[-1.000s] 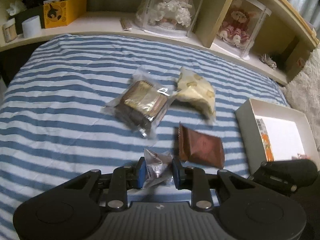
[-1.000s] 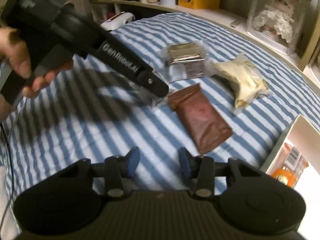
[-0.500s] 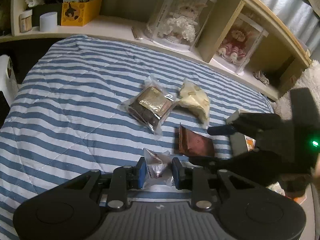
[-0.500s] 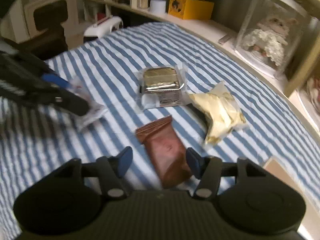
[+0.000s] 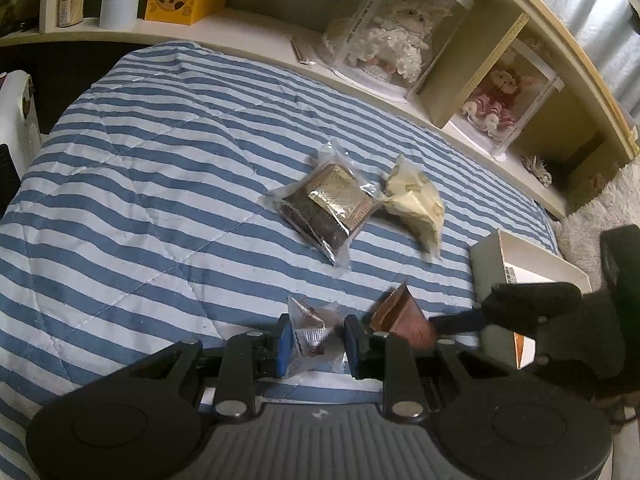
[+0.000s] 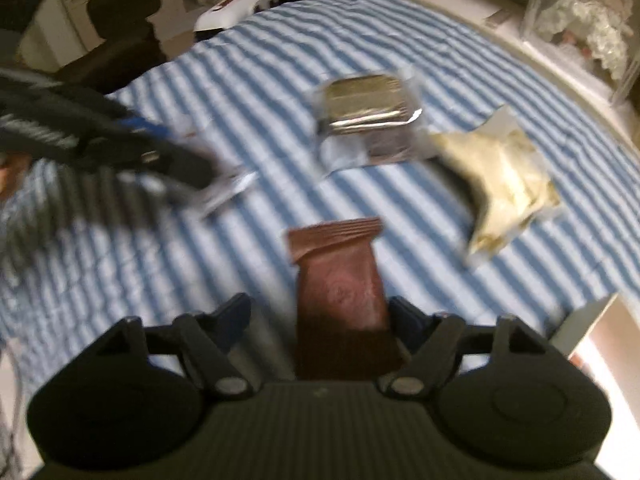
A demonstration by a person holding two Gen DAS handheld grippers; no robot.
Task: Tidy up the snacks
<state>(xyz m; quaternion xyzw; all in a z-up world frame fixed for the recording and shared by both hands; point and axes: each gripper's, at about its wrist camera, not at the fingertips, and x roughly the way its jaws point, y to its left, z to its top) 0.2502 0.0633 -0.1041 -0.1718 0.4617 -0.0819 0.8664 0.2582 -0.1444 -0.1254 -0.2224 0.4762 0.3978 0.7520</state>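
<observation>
left gripper (image 5: 314, 338) clamped on small clear snack wrapper (image 5: 310, 326); right gripper (image 6: 320, 320) jaws just opening, brown snack packet (image 6: 340, 284) between them, unpressed

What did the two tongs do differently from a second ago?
The right tongs swung over to the brown packet, and their jaws have just been opening: they now straddle it, the left jaw plainly clear of it. The left tongs stayed shut on the small silver packet and lifted it slightly. The clear-wrapped snack and the yellow bag lie where they were on the striped blanket.
</observation>
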